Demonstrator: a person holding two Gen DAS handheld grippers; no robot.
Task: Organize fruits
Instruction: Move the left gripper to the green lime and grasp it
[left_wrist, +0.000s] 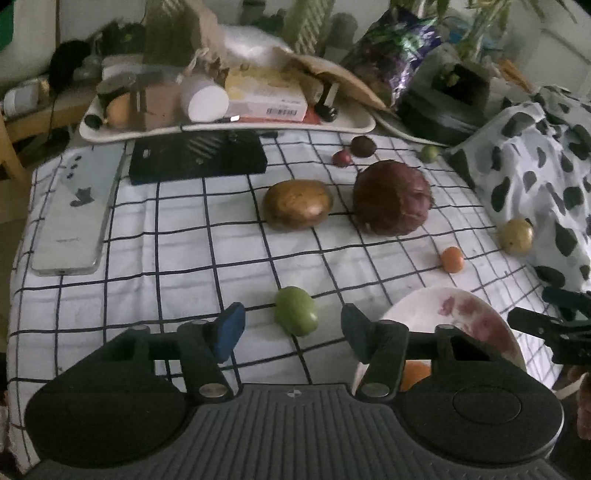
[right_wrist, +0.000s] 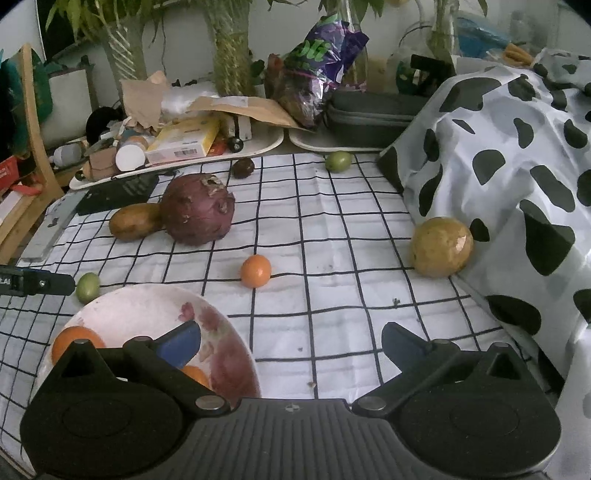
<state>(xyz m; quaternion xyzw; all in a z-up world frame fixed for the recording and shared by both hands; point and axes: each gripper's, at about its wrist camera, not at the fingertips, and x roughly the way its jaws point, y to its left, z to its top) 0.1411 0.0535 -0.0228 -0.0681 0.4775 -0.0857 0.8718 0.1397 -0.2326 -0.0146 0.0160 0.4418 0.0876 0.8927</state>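
My left gripper (left_wrist: 291, 332) is open and empty, with a green fruit (left_wrist: 296, 311) on the checked cloth just ahead between its fingertips. A white plate (left_wrist: 424, 314) with red marks lies to its right, holding orange fruits (right_wrist: 75, 341). My right gripper (right_wrist: 291, 343) is open and empty, its left finger over the plate (right_wrist: 122, 310). A small orange fruit (right_wrist: 255, 270) lies ahead of it, a yellow round fruit (right_wrist: 441, 246) at the right, another green fruit (right_wrist: 338, 160) at the far edge. The near green fruit (right_wrist: 88, 287) shows at its left.
A large purple-red cabbage (left_wrist: 391, 197) and a brown potato (left_wrist: 298, 204) lie mid-cloth, with small dark fruits (left_wrist: 363, 146) behind. A phone (left_wrist: 79, 206) and black box (left_wrist: 197, 157) lie left. A cluttered tray (left_wrist: 229, 127) bounds the back; a cow-print cloth (right_wrist: 517, 166) rises on the right.
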